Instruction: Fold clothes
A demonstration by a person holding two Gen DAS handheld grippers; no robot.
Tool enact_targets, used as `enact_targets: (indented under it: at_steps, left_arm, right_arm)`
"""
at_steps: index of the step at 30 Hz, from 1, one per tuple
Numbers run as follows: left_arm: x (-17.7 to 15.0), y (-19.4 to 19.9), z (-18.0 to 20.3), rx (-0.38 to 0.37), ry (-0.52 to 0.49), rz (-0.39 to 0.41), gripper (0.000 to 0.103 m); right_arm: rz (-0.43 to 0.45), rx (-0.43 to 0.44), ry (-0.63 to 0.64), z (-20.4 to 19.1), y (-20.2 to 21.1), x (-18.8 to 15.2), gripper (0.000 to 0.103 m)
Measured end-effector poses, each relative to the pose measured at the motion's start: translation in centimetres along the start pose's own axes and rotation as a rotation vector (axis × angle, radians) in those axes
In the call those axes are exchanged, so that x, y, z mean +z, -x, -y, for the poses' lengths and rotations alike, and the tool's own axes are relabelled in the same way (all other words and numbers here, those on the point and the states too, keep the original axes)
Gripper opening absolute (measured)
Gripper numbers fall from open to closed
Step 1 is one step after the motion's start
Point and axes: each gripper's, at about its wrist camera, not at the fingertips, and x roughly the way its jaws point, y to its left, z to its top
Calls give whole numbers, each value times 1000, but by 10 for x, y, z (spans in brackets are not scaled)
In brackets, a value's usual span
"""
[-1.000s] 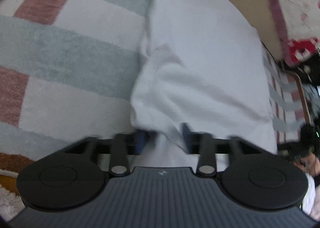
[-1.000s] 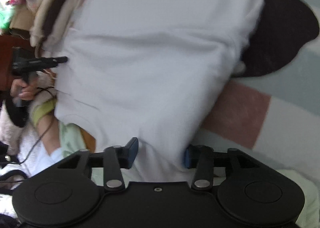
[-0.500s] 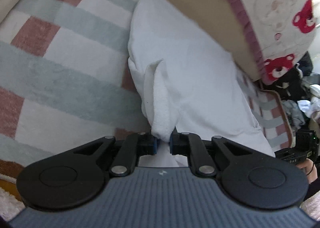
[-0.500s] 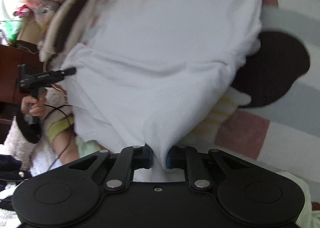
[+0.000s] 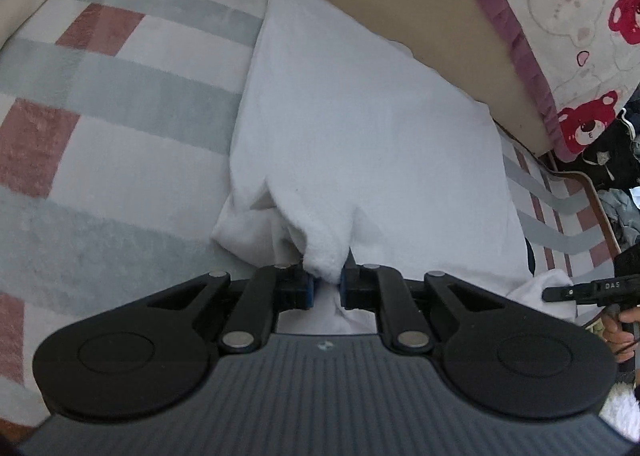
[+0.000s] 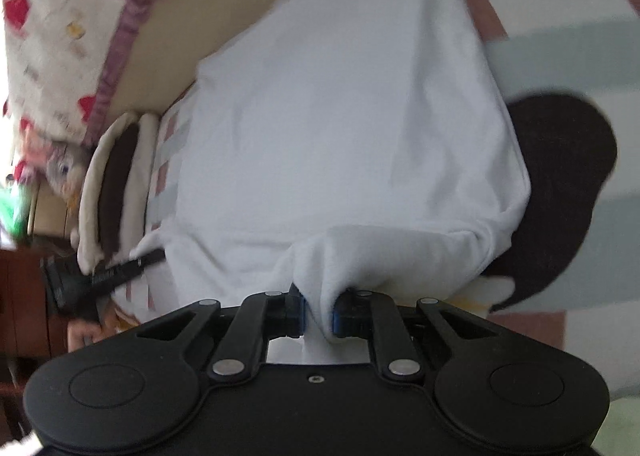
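A white garment (image 5: 360, 128) lies spread on a checked blanket (image 5: 120, 128) of pink, grey and white. My left gripper (image 5: 326, 282) is shut on a bunched fold at the garment's near edge. In the right wrist view the same white garment (image 6: 340, 128) fills the middle, and my right gripper (image 6: 318, 310) is shut on another pinched fold of its near edge. The cloth rises from both pinches, and the near hem is hidden behind the gripper bodies.
A tan headboard (image 5: 400, 4) and a bear-print pillow (image 5: 576, 16) stand beyond the garment. A dark round patch (image 6: 560, 192) on the blanket lies right of the cloth. The other gripper (image 5: 592, 290) and a hand (image 5: 620, 330) show at the right edge.
Both grippers went from open around the garment's edge to shut on it, then drew the pinched folds up and back. More of the headboard and pillow has come into view.
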Motion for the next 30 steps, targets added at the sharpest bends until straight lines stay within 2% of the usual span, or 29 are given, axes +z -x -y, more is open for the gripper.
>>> enact_targets:
  at_steps: [3, 5, 7, 8, 12, 16, 19, 21, 25, 28, 30]
  left_arm:
    - [-9, 5, -3, -10, 10, -18, 13]
    - [-15, 8, -5, -16, 17, -30, 14]
    - [-20, 11, -6, -20, 23, -40, 20]
    - [-21, 13, -6, -13, 22, -35, 22]
    - [-18, 27, -17, -8, 87, 29, 40]
    - [-14, 40, -35, -37, 186, 90, 42]
    - [-14, 34, -39, -90, 214, 47, 42]
    - [-14, 27, -32, -103, 167, -11, 43]
    - [-13, 11, -9, -31, -37, -111, 46]
    - [-13, -2, -7, 0, -28, -119, 58]
    - [-12, -12, -12, 27, 12, -129, 60]
  right_arm:
    - [-22, -13, -2, 5, 0, -8, 21]
    - [-18, -8, -18, 9, 7, -12, 33]
    - [-10, -2, -46, 14, 11, -15, 59]
    - [-6, -4, -60, 17, 12, -17, 60]
    - [-10, -16, -147, 32, 12, -17, 63]
    - [-6, 48, -202, 38, 10, -17, 65]
    - [-28, 76, -214, 39, 3, -16, 66]
    - [-40, 121, -218, 38, 2, -16, 66]
    - [-36, 217, -246, 37, 4, -18, 68]
    - [-40, 201, -254, 36, 3, -20, 68]
    - [-46, 162, -281, 37, -2, -19, 68]
